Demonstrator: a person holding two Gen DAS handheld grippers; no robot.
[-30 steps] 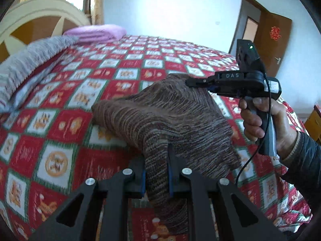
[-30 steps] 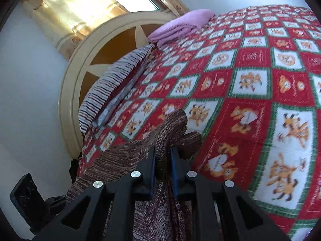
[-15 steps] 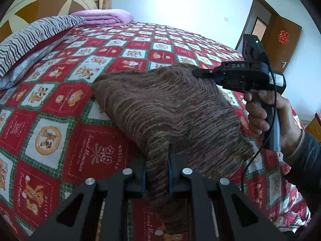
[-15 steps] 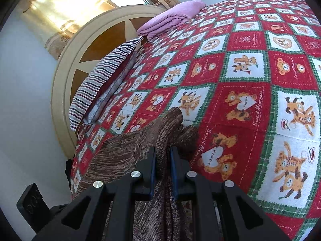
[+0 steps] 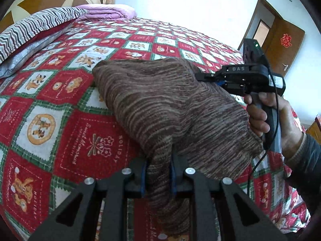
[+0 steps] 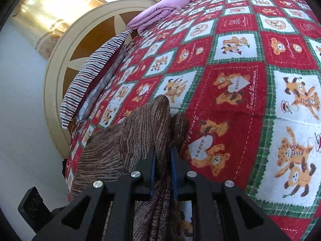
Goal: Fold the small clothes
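The brown knit sweater [image 5: 170, 108] lies partly on the bed [image 5: 60, 104], near its front edge — both ends held. The left gripper [image 5: 157, 177] pinches it, jaws just loosening. The right gripper [image 6: 163, 170] squeezes its other end.

"DAS" on right gripper [image 5: 197, 76]; "HOLIDAY" on bedspread [image 5: 60, 92]

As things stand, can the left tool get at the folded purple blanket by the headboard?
Probably not: the left tool has just been opening around the brown knit garment, and the purple blanket lies across the bed.
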